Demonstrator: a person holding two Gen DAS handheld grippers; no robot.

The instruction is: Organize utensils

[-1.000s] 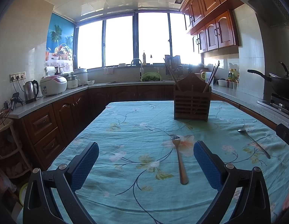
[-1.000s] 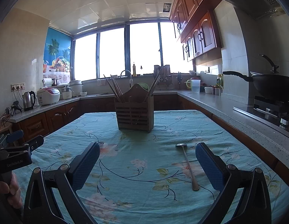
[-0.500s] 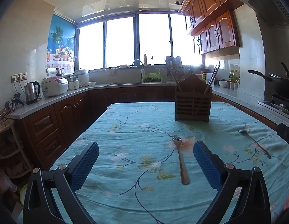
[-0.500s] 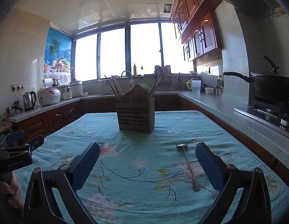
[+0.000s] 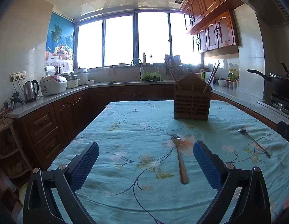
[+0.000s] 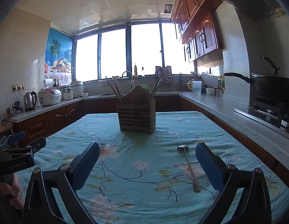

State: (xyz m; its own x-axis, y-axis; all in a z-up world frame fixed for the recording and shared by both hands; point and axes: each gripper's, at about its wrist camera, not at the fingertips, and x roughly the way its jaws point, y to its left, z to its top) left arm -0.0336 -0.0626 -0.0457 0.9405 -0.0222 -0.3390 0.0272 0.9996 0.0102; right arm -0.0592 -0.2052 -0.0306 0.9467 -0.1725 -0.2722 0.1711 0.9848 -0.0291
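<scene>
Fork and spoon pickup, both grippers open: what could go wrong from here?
1. The flat metal fork and long-handled metal spoon lie flush on the wrinkled teal floral tablecloth; closing fingers may pinch cloth or slip off.
2. The slatted wooden utensil holder already holds splayed chopsticks; an inserted utensil could knock them.
3. The left gripper and right gripper work close together; they might collide near the holder.

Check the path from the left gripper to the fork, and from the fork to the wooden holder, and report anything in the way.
Nothing visible blocks either. The left gripper is open above the tablecloth, with the fork lying between its fingers. Only bare cloth lies between the fork and the wooden holder. The spoon lies off to the right.
</scene>
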